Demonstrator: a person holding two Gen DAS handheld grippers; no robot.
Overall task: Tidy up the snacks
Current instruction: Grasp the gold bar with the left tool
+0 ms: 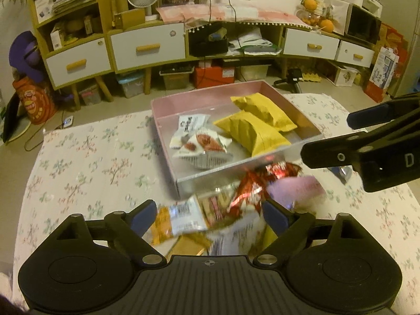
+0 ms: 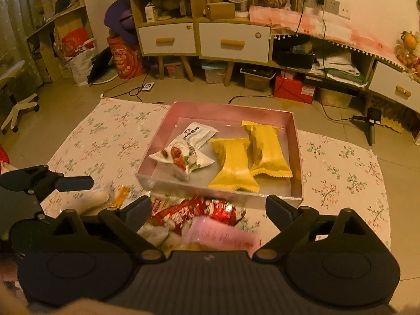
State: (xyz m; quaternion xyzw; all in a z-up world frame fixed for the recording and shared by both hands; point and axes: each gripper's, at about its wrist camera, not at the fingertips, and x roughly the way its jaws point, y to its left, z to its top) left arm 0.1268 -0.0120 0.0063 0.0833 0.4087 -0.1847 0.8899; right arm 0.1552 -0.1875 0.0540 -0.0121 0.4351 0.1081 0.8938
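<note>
Both my hand-held grippers are spread wide and empty — the left hand-held gripper (image 1: 207,214) and right hand-held gripper (image 2: 208,208) hang over the loose pile (image 2: 199,215) of snacks lying on the table (image 1: 86,157) just in front of the box (image 2: 225,110). The box already holds two yellow packs (image 2: 249,155) and white packets (image 2: 183,152). I judge the next pick should be one wrapper only: come down on the top red pack (image 1: 252,191), pinch its crimped edge, lift clear of the near wall — then set it beside the others.
</note>
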